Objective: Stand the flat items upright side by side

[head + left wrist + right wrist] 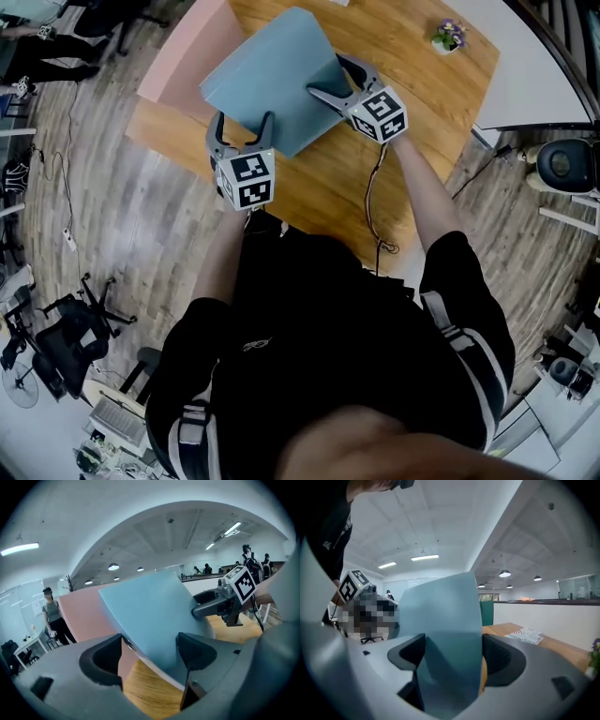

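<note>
You seem mid-lift; the blue board [272, 70] hangs tilted above the counter [422, 94]; left gripper [244, 122] and right gripper [328, 75] each clamp a corner, jaws wide; next, tip it upright beside the pink board [178, 66].

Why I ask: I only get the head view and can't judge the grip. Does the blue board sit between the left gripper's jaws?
Observer: Yes. In the left gripper view the blue board crosses the left gripper slantwise, touching both jaws.
Operator: And the right one?
Observer: In its own view the board fills the right gripper from jaw to jaw.
Operator: Anything on the table beyond it?
Observer: A printed sheet lies flat on the table.
</note>
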Demonstrator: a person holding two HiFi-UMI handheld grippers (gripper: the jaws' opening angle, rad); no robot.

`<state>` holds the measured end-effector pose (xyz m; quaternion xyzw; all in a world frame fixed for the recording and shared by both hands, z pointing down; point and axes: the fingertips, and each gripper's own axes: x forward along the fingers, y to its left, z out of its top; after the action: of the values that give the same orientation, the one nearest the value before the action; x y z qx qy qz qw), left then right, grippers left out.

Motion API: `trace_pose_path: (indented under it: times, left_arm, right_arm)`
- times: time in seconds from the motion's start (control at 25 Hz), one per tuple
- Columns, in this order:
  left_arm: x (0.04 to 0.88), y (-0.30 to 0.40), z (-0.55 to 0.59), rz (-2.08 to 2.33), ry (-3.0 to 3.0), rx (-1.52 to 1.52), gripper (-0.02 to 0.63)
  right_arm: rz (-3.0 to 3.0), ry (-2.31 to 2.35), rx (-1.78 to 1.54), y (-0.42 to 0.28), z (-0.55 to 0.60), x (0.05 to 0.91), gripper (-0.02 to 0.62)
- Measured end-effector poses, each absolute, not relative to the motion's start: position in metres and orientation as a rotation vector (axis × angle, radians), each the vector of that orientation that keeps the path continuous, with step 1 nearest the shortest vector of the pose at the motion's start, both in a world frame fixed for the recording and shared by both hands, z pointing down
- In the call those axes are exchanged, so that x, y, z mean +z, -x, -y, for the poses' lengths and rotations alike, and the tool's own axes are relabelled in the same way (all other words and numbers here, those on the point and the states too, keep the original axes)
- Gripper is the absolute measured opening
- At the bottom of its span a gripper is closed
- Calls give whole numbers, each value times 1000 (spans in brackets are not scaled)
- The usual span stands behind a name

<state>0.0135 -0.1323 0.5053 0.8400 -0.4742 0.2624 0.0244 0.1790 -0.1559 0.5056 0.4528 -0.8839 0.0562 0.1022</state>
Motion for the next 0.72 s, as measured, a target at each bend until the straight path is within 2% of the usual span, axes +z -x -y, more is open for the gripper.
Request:
trace_pose_path:
  times: [0.44,0.72]
  left_arm:
    - [481,-20,114,1540,-2783,682,383]
    - [524,-12,101,1430,-2672,735,394]
  right_arm:
    - [2570,-1401,149,-182,139,522,382]
    - [2545,-1312,148,-181,135,532,394]
